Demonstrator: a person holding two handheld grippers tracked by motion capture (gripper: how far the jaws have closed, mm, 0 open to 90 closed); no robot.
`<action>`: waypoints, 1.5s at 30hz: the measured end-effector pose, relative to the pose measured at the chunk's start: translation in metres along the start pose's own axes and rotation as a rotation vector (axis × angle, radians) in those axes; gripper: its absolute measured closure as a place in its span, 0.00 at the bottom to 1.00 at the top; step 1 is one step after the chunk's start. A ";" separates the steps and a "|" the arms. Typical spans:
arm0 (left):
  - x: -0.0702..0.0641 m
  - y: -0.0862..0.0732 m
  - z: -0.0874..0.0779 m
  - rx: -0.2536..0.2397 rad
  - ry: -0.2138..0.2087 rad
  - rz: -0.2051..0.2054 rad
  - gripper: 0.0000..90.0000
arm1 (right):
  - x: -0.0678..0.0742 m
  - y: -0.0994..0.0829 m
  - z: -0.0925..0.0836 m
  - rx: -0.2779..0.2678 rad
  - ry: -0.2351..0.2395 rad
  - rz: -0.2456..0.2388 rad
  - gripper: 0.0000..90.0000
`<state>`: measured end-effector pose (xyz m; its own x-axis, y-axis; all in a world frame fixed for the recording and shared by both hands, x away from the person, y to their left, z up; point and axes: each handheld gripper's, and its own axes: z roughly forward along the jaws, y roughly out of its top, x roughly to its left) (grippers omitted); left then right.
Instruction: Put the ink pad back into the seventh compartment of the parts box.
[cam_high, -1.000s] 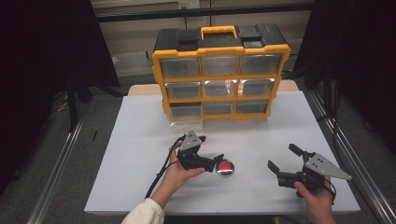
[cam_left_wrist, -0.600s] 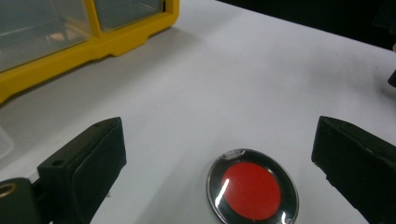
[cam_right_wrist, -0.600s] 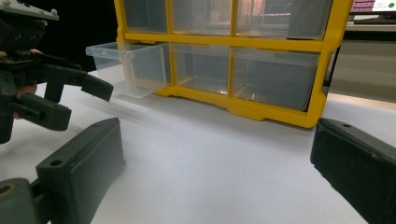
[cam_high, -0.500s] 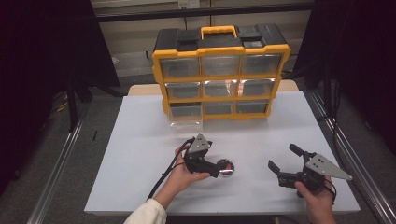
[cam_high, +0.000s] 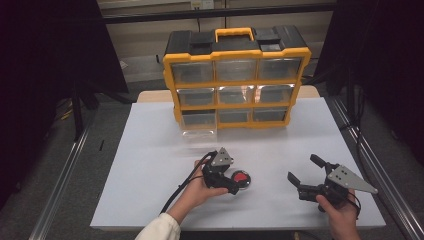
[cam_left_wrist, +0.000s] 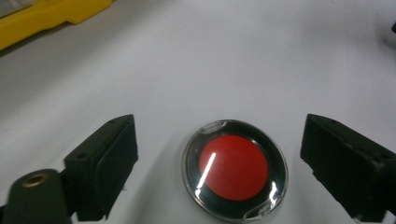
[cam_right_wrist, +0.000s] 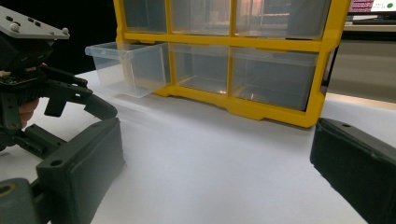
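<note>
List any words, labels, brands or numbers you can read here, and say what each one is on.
None can be read.
Round red-centred case: no print shows on the lid or the red disc.
Yellow drawer cabinet: no label shows on its frame or clear drawers.
Pulled-out clear drawer: plain.
Coloured sign behind the cabinet in the right gripper view: too small and blurred to read.

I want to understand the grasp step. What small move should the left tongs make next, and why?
Probably close further on the round red-centred case. In the left gripper view it lies flat on the white table between the pads of the left tongs, with a gap on each side. The jaws have just been closing but do not touch it yet.
</note>
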<state>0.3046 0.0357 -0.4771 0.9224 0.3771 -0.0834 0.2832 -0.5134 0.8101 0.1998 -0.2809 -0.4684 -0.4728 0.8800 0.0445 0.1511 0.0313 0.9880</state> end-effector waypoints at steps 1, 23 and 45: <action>-0.001 0.000 0.001 0.016 -0.002 0.010 0.15 | 0.000 0.000 0.000 0.002 0.000 0.000 0.02; -0.004 -0.002 0.014 0.125 -0.050 0.082 0.32 | 0.000 0.000 0.000 0.004 -0.001 0.000 0.03; -0.005 0.002 0.012 0.188 -0.039 0.127 0.33 | 0.000 0.000 0.000 0.006 -0.007 0.000 0.03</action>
<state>0.3036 0.0235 -0.4823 0.9623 0.2717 -0.0131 0.2045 -0.6911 0.6932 0.1994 -0.2808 -0.4687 -0.4666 0.8834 0.0438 0.1564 0.0337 0.9871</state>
